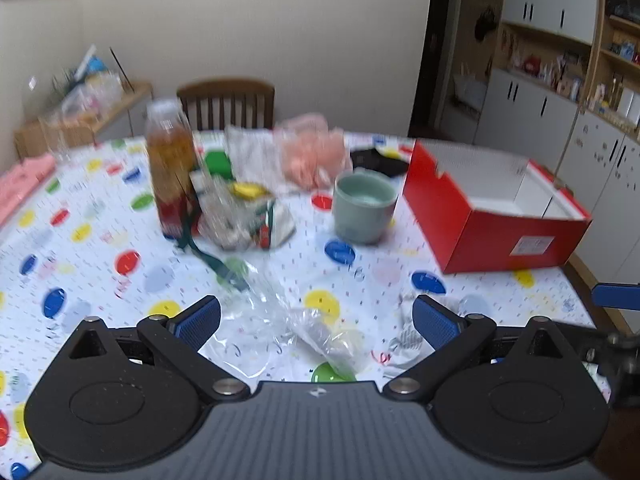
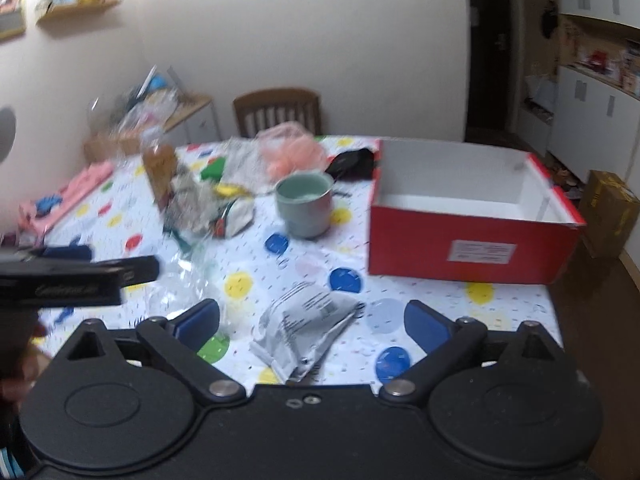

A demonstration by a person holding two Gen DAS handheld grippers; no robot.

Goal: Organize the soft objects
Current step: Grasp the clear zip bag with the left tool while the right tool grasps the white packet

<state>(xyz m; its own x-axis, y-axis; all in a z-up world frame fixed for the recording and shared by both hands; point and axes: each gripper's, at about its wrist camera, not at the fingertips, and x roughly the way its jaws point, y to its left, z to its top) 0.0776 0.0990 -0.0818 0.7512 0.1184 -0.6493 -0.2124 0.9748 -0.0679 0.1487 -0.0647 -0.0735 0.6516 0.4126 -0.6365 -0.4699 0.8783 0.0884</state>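
An open, empty red box (image 1: pixel 496 216) (image 2: pixel 468 216) stands at the right of the dotted table. My left gripper (image 1: pixel 316 322) is open above a clear plastic bag (image 1: pixel 320 336) near the front edge. My right gripper (image 2: pixel 312 326) is open above a grey-and-white soft packet (image 2: pixel 304 328), which also shows in the left wrist view (image 1: pixel 404 344). A pink soft bundle in a bag (image 1: pixel 312 152) (image 2: pixel 292 152) and a black soft item (image 1: pixel 380 160) (image 2: pixel 354 164) lie at the far side. A pile of bagged soft items (image 1: pixel 240 212) (image 2: pixel 208 204) sits left of centre.
A green cup (image 1: pixel 364 208) (image 2: pixel 306 204) stands mid-table. A tea bottle (image 1: pixel 170 168) (image 2: pixel 160 168) stands at the left. A pink flat item (image 1: pixel 22 184) (image 2: pixel 64 200) lies at the far left edge. A wooden chair (image 1: pixel 226 102) is behind the table. Cabinets are at the right.
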